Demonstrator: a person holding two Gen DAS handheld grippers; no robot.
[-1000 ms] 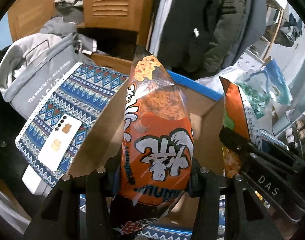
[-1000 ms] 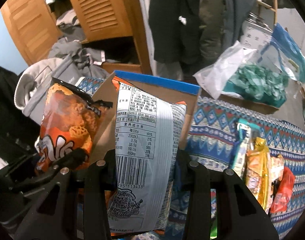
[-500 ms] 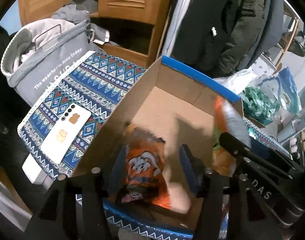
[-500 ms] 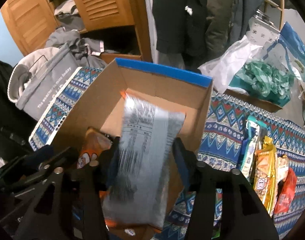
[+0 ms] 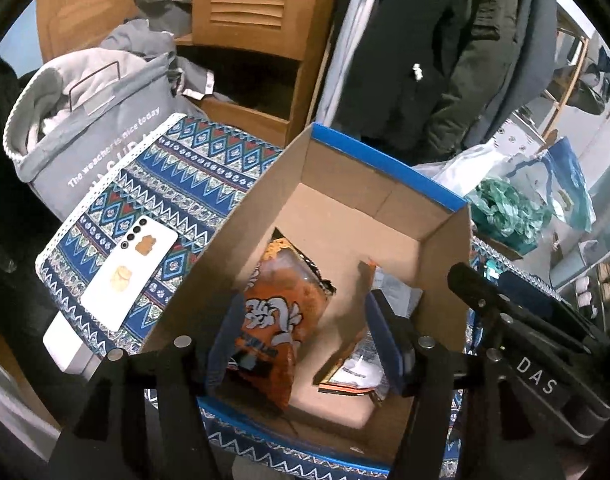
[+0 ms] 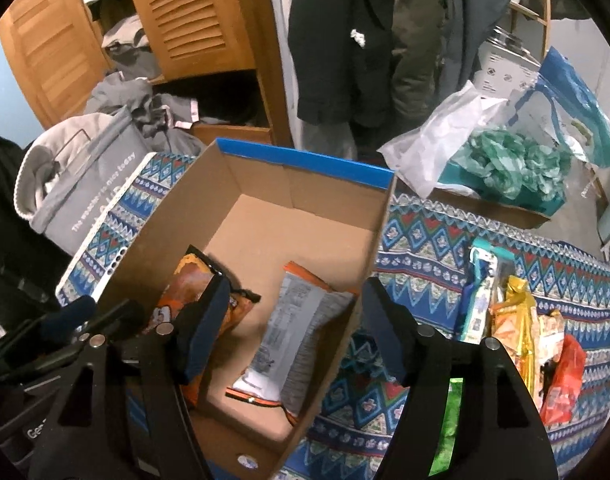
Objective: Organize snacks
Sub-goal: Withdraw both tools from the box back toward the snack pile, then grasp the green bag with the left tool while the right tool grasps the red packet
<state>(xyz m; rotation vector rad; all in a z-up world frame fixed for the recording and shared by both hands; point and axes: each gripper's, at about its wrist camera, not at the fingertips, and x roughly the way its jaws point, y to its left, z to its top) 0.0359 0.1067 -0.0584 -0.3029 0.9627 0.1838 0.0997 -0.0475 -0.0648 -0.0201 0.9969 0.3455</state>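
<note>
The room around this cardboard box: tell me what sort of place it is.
Probably a bedroom or closet corner at home: coats hang behind the box, a louvered wooden wardrobe stands open, and a grey laundry hamper holds clothes.

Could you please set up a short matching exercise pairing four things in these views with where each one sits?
Things:
1. orange snack bag
2. grey-backed snack bag
3. white phone
4. red snack packet

Places:
A. on the patterned cloth, left of the cardboard box
B. inside the box, on its left side
C. on the cloth, far right of the box
D. inside the box, by its right wall

Pairs: 1-B, 2-D, 3-A, 4-C
</note>
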